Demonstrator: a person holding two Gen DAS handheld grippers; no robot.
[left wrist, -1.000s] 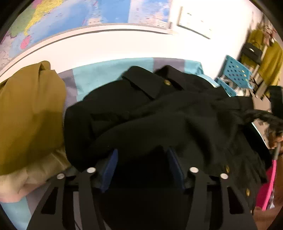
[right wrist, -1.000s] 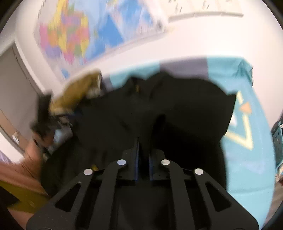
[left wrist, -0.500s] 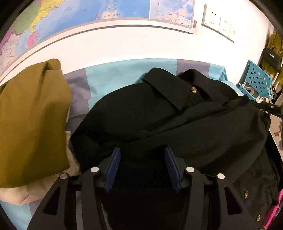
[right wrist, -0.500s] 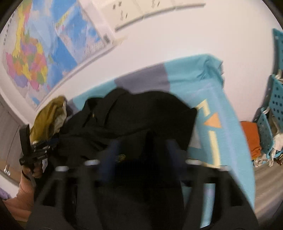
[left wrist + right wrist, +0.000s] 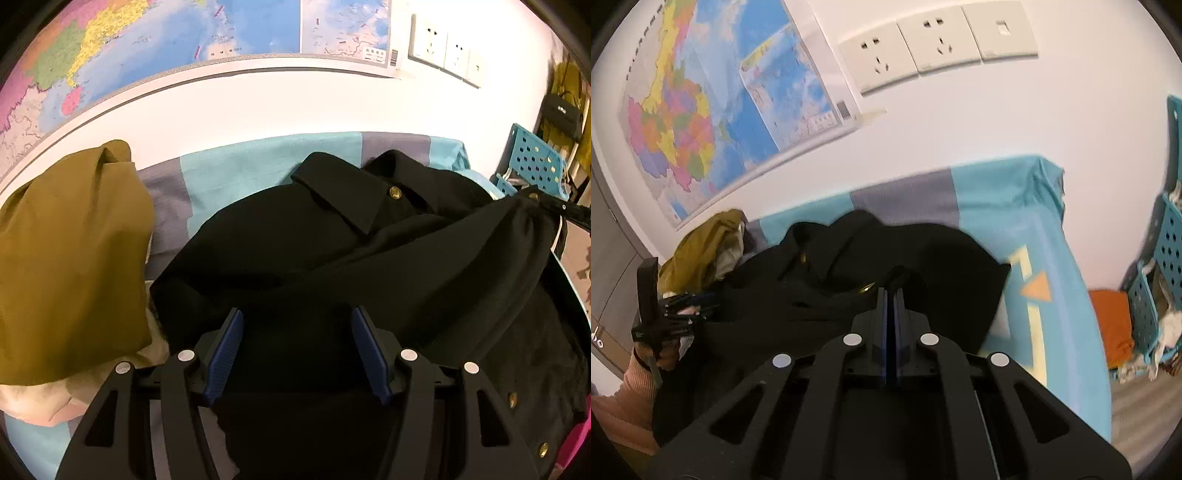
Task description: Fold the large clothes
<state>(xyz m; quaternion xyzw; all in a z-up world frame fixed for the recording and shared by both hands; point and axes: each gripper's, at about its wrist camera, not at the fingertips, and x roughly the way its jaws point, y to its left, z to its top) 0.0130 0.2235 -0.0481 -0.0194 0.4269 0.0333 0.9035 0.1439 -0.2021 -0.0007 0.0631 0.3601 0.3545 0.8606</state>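
Right hand-held gripper (image 5: 891, 291) pinches black brass-buttoned coat (image 5: 332, 251) sleeve, stretched rightward; left hand-held gripper (image 5: 295, 332), jaws opening, straddles near hem.

Surface (image 5: 236, 162) against wall, covered in turquoise-and-grey cloth with yellow and orange shapes; black buttoned coat (image 5: 332, 258) spread across middle; olive garment (image 5: 70, 251) heaped at left end atop pale fabric (image 5: 48, 402)
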